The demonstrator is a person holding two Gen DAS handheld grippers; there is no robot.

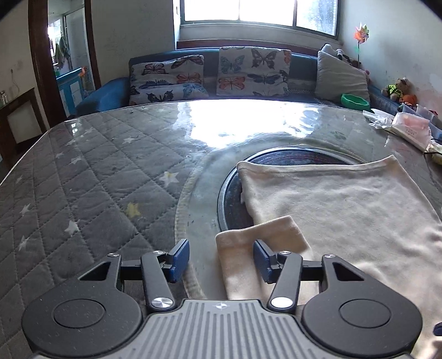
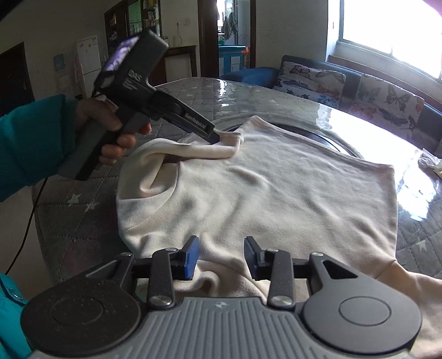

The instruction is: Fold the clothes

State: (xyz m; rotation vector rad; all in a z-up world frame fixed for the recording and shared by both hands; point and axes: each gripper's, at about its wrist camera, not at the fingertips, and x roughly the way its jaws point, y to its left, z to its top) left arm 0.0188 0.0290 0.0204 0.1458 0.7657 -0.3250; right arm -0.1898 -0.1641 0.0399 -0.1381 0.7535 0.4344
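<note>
Cream shirt (image 2: 276, 193) spread across the desk (image 1: 83, 179), one sleeve (image 1: 259, 237) lying inward. Left gripper (image 1: 221, 259) jaws wide over that sleeve; right gripper (image 2: 221, 256) jaws wide too, holding nothing. Best to pinch near seams, keep edges square.

Daylight enters through the far window (image 1: 259, 12), which is overexposed to white in both views. Strong glare covers the glossy desk (image 1: 210, 121) surface at the far side. Near areas are dimmer, with soft shadows. Fisheye distortion bends edges; the corners vignette to black. Focus is acceptable throughout.
</note>
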